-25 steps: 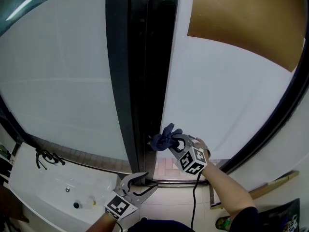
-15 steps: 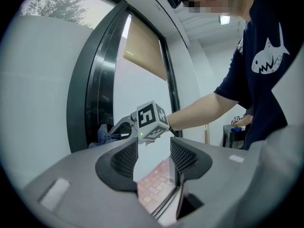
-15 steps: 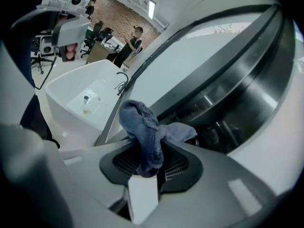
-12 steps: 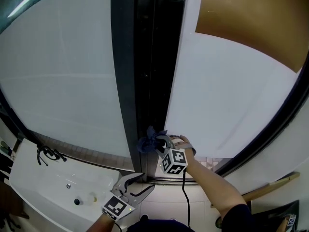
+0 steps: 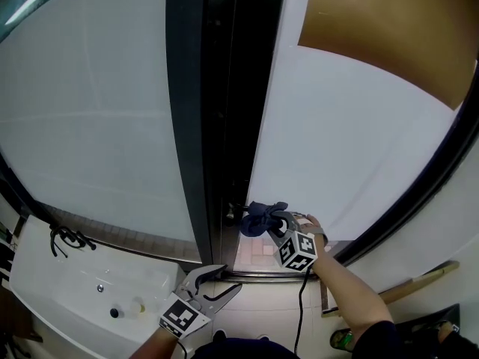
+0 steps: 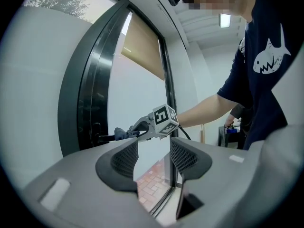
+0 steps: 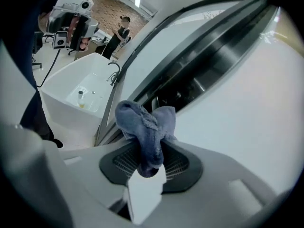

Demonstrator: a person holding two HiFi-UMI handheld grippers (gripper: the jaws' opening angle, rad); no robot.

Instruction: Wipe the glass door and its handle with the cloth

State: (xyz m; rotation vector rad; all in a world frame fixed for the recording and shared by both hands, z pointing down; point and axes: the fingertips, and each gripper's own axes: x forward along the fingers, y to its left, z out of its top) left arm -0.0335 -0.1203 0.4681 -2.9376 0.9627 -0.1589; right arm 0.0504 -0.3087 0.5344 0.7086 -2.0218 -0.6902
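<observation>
My right gripper is shut on a blue-grey cloth, bunched at its tips against the frosted glass door, low down near the door's left edge. In the right gripper view the cloth sticks up from between the jaws. The small dark handle juts from the dark frame just left of the cloth; the left gripper view shows the handle with the cloth at its end. My left gripper hangs low near the floor, open and empty.
A white sink with a dark tap stands at the lower left. A frosted glass panel fills the left side. A brown blind covers the door's upper right. A wooden stick leans at the lower right. A person stands far off in the right gripper view.
The right gripper with the cloth has moved right again, from the dark frame back onto the door's left edge beside the handle. The left gripper has barely moved.
</observation>
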